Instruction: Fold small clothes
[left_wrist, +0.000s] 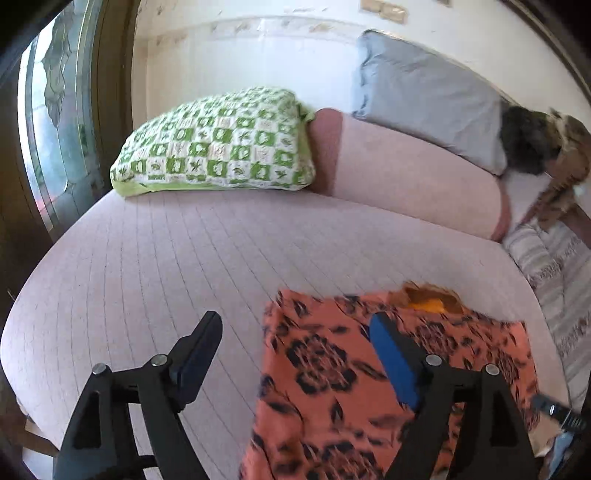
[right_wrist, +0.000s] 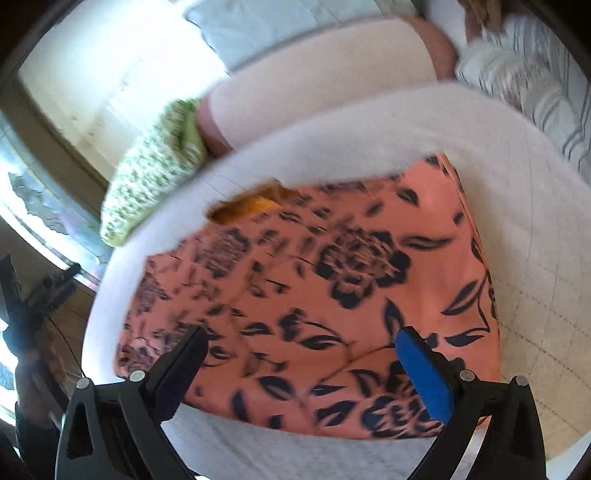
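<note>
Both my left gripper (left_wrist: 291, 345) and right gripper (right_wrist: 301, 354) hang spread and empty above the folded orange floral garment (right_wrist: 332, 266), which lies flat near the bed's (left_wrist: 147, 266) front edge.

A pale pink bed (left_wrist: 147, 266) bears an orange floral garment (left_wrist: 325, 387), seemingly folded, and a green checked pillow (left_wrist: 218, 147).

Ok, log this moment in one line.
left gripper open | right gripper open | orange floral garment flat on bed, unheld
</note>
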